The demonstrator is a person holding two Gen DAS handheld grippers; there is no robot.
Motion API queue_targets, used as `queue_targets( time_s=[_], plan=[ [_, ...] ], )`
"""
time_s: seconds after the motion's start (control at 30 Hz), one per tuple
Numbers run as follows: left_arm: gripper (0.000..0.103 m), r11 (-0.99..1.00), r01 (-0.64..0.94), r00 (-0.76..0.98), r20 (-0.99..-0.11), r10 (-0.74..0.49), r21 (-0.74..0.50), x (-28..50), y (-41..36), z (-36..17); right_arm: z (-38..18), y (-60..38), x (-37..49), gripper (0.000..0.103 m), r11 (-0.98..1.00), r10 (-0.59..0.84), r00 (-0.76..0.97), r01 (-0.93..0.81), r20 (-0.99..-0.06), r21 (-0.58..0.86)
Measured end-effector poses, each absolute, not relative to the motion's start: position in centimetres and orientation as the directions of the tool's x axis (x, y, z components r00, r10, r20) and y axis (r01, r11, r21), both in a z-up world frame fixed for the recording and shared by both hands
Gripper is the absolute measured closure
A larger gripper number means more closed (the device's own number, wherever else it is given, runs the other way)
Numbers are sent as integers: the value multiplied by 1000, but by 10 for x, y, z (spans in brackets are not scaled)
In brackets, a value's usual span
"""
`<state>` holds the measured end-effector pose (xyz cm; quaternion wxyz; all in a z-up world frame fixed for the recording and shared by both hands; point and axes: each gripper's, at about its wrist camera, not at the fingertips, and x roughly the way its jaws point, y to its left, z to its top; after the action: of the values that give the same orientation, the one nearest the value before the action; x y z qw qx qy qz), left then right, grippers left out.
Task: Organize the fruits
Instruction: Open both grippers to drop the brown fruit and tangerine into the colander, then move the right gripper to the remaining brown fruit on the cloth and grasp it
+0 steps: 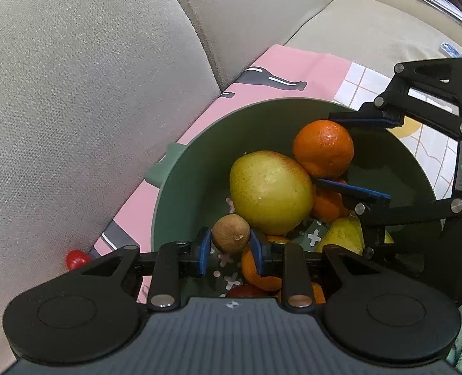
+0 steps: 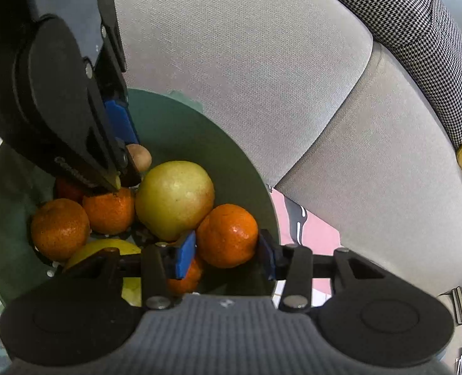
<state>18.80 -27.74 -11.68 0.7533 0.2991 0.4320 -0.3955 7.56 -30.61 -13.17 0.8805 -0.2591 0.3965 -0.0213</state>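
A green bowl [image 1: 199, 162] holds several fruits: a big yellow apple [image 1: 270, 190], oranges and a yellow pear [image 1: 343, 234]. My left gripper [image 1: 231, 243] is shut on a small brown fruit [image 1: 231, 232] just above the bowl's near side. My right gripper [image 2: 226, 254] is shut on an orange [image 2: 227, 234] inside the bowl, next to the apple [image 2: 174, 198]. The orange also shows in the left wrist view [image 1: 323, 147] between the right gripper's blue pads. The brown fruit [image 2: 140, 156] shows in the right wrist view under the left gripper.
The bowl stands on a pink patterned cloth [image 1: 293, 65] on a beige sofa [image 1: 74, 109]. A small red fruit [image 1: 76, 258] lies on the sofa beside the cloth. A houndstooth cushion [image 2: 418, 31] lies at the sofa's back.
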Motion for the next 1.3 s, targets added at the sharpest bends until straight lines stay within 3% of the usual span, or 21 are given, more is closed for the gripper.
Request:
queue_targets(
  time_s=[0.1,0.2,0.37,0.43,0.53,0.7,0.97,1.3],
  plan=[
    [60,513,854,300,-884,-358,83,189,-276,-116,-128,-310,77,58,877,-224,682,-170,-696,-449],
    [51,530,847,278,-879,-387,35,191,-270,-111,-127,-312,80,48,887,-194,672,-190,-715,-420],
    [49,550,835,296,-870,-393,36,188,-262,-101,-125,-310,83,43,879,-185,668,-216,-721,-425],
    [46,559,829,303,-864,-402,31,186,-258,-95,-122,-310,82,32,886,-165,669,-223,-725,-407],
    [43,572,820,324,-850,-416,33,180,-252,-85,-112,-311,82,25,910,-122,672,-219,-731,-353],
    [39,591,805,364,-826,-431,47,170,-241,-69,-91,-315,80,21,955,-77,698,-154,-712,-255],
    [36,693,721,454,-756,-472,0,158,-200,-28,-56,-320,68,20,1000,22,746,-9,-666,24],
    [36,787,617,567,-698,-438,7,135,-151,-4,-34,-280,44,20,990,76,801,11,-593,142]
  ],
)
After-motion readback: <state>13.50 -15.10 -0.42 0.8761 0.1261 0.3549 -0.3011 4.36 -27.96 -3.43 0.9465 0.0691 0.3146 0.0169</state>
